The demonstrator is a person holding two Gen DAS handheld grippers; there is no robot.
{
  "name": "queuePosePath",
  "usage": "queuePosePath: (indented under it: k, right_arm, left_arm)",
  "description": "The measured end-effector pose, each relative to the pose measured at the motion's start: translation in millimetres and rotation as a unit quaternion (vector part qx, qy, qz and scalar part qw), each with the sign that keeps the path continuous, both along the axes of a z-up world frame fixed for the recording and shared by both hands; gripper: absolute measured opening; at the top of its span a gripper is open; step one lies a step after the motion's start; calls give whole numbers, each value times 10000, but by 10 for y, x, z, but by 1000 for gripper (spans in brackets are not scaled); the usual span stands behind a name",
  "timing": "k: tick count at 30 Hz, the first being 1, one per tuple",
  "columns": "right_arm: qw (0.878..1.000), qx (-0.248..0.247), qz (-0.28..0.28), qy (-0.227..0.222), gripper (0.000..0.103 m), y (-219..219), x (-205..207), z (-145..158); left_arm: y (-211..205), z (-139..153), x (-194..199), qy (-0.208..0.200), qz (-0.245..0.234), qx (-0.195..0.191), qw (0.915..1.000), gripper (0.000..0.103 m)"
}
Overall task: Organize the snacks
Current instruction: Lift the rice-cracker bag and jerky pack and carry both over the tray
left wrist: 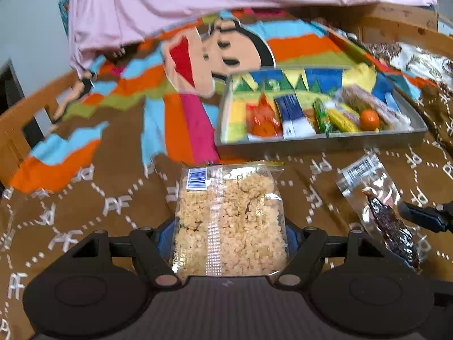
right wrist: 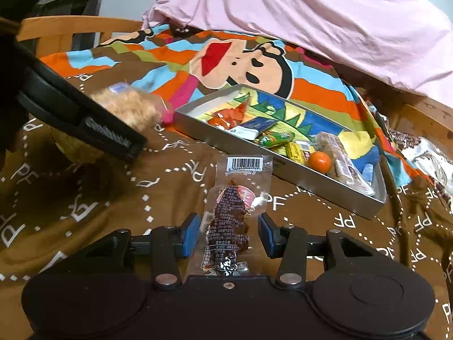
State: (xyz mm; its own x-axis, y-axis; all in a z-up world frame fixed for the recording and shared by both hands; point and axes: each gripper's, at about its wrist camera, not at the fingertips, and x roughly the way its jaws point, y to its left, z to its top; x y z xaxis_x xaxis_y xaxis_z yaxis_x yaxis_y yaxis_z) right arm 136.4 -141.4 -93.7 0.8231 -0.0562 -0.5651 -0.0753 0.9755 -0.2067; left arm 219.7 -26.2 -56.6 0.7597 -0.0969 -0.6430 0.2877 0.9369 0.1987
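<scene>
Brown bedding printed with white "PF" letters point(left wrist: 85, 198) covers the whole working surface, with a big cartoon monkey face point(left wrist: 226, 48) and bright stripes across the far half, and a pink sheet point(right wrist: 311, 14) bunched up behind it. Wooden bed rails point(right wrist: 70, 28) frame the edges.

Over on the left side, the left gripper point(left wrist: 229, 235) has its 2 blue-padded fingers closed on a clear bag of puffed rice crisps point(left wrist: 230, 215), pads pressed against both sides of the bag. The bag's barcode end points away toward the tray, and from the right wrist view the bag appears lifted off the bedding (blurred there, so hard to be sure).

Now the right gripper point(right wrist: 230, 235): its fingers stand apart, a gap on each side, straddling a clear packet of dark dried meat point(right wrist: 229, 221) that lies flat on the bedding. The blue pads point(right wrist: 191, 233) are not touching the wrapper. Its barcode end also points toward the tray.

Just beyond both packets sits a shallow grey metal tray point(left wrist: 320, 141) with a colourful printed lining. Inside it: an orange-red wrapped snack point(left wrist: 262, 116), a blue and white packet point(left wrist: 293, 116), a green sausage stick point(left wrist: 321, 114), a yellow wrapped candy point(left wrist: 341, 120), a small orange ball point(left wrist: 369, 119), and a long pale wrapped bar point(left wrist: 371, 104) at the right end, all crowded toward the near wall.
</scene>
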Motion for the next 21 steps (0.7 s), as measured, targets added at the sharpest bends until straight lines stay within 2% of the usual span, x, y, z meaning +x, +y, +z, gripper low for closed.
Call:
queuePosePath:
  k: [6, 12, 21]
  right_arm:
    - [9998, -42, -80, -156, 47, -17, -3, 36]
    - [9989, -82, -164, -432, 47, -67, 9, 150]
    - [9969, 163, -235, -738, 47, -109, -9, 318]
  left_arm:
    - [13, 128, -48, -506, 73, -80, 9987, 76]
    - [33, 193, -67, -762, 125, -231, 9968, 76]
    - [88, 284, -129, -1211, 180, -560, 9909, 76]
